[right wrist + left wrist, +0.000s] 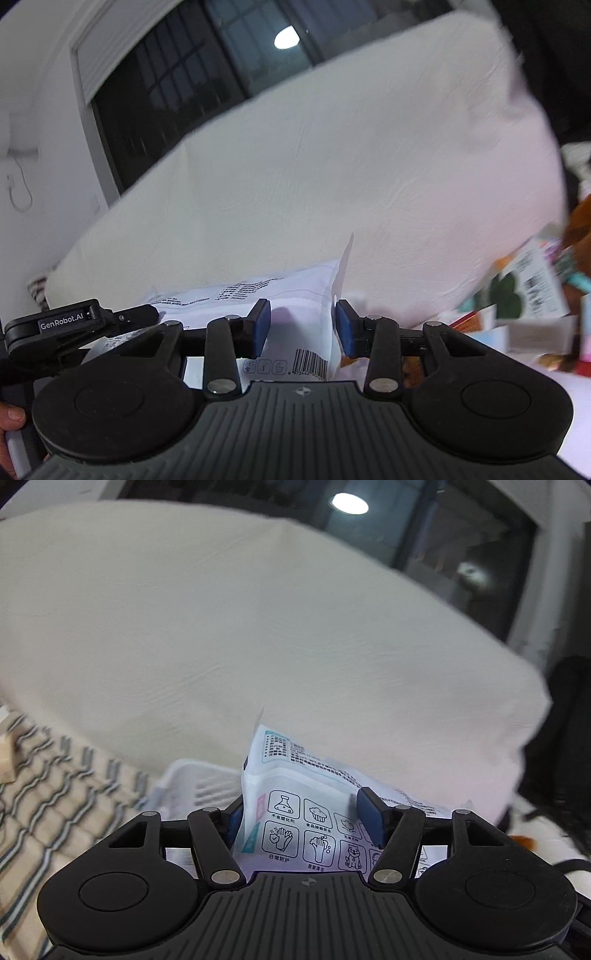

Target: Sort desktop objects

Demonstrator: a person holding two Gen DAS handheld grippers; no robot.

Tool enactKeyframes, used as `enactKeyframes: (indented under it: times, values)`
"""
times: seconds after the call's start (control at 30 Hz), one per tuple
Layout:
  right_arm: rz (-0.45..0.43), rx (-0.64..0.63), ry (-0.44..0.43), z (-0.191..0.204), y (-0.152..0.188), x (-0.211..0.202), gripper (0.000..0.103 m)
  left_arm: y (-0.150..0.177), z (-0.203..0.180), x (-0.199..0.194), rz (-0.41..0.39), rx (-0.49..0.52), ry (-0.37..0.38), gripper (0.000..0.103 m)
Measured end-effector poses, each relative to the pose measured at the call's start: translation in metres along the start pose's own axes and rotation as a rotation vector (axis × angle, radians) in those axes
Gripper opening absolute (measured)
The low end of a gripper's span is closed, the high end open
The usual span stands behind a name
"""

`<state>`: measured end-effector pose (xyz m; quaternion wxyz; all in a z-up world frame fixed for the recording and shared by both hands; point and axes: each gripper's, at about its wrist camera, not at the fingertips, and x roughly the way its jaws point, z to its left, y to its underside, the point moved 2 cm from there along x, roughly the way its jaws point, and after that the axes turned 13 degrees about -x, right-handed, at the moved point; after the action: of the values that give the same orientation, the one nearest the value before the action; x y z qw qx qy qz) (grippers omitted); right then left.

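Observation:
A white soft pack [295,797] printed with black pictograms sits tilted between the blue pads of my left gripper [303,818]. Its left edge rests against the left pad, and the right pad presses on its face. The pack reaches past that pad to the right. In the right wrist view the same pack [295,295] shows a barcode. My right gripper [303,328] is closed on its other end, with the sealed flap against the right pad. The left gripper's black casing [66,326] shows at the left.
A white slotted plastic basket [192,782] stands just beyond the left gripper, beside a striped cloth [55,805]. A broad white cloth-covered surface [258,627] fills the background. Several boxes and packets [528,291] are piled at the right. A person's thumb [11,417] shows at the lower left.

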<state>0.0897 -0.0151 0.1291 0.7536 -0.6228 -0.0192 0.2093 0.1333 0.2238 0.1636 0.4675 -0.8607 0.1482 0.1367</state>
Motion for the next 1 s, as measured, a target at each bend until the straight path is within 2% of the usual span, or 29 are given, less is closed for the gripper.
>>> enactKeyframes:
  times: [0.2, 0.23, 0.27, 0.3, 0.37, 0.43, 0.57, 0.7, 0.73, 0.87, 0.93, 1.0]
  values:
    - [0.122, -0.044, -0.007, -0.002, 0.034, 0.052, 0.044, 0.016, 0.059, 0.052, 0.095, -0.090, -0.109, 0.065]
    - [0.144, -0.054, -0.002, -0.004, 0.039, 0.057, 0.044, 0.019, 0.064, 0.058, 0.110, -0.097, -0.121, 0.070]
    - [0.145, -0.066, 0.000, -0.004, 0.043, 0.060, 0.043, 0.022, 0.069, 0.063, 0.117, -0.099, -0.133, 0.071]
    - [0.128, -0.090, -0.007, -0.003, 0.046, 0.058, 0.043, 0.025, 0.069, 0.064, 0.105, -0.073, -0.145, 0.066]
    - [0.129, -0.125, -0.014, 0.005, 0.049, 0.057, 0.043, 0.028, 0.064, 0.066, 0.107, -0.016, -0.165, 0.066]
    - [0.139, -0.137, -0.020, 0.008, 0.049, 0.054, 0.044, 0.030, 0.062, 0.066, 0.112, -0.001, -0.176, 0.066]
    - [0.090, -0.133, -0.035, 0.014, 0.036, 0.039, 0.044, 0.028, 0.059, 0.048, 0.095, -0.025, -0.112, 0.065]
    - [0.030, -0.060, -0.050, -0.006, 0.026, -0.003, 0.060, 0.036, 0.036, 0.030, 0.105, -0.010, -0.040, 0.067]
    - [0.019, -0.038, -0.053, -0.014, 0.026, -0.017, 0.061, 0.042, 0.028, 0.025, 0.114, 0.000, -0.012, 0.068]
    - [0.004, 0.074, -0.027, -0.059, 0.036, -0.070, 0.063, 0.081, -0.020, 0.012, 0.171, 0.055, 0.124, 0.075]
    - [0.004, 0.145, 0.001, -0.086, 0.046, -0.099, 0.074, 0.107, -0.045, 0.003, 0.200, 0.093, 0.190, 0.078]
    - [0.009, 0.222, 0.028, -0.114, 0.060, -0.123, 0.075, 0.140, -0.071, -0.003, 0.228, 0.120, 0.246, 0.082]
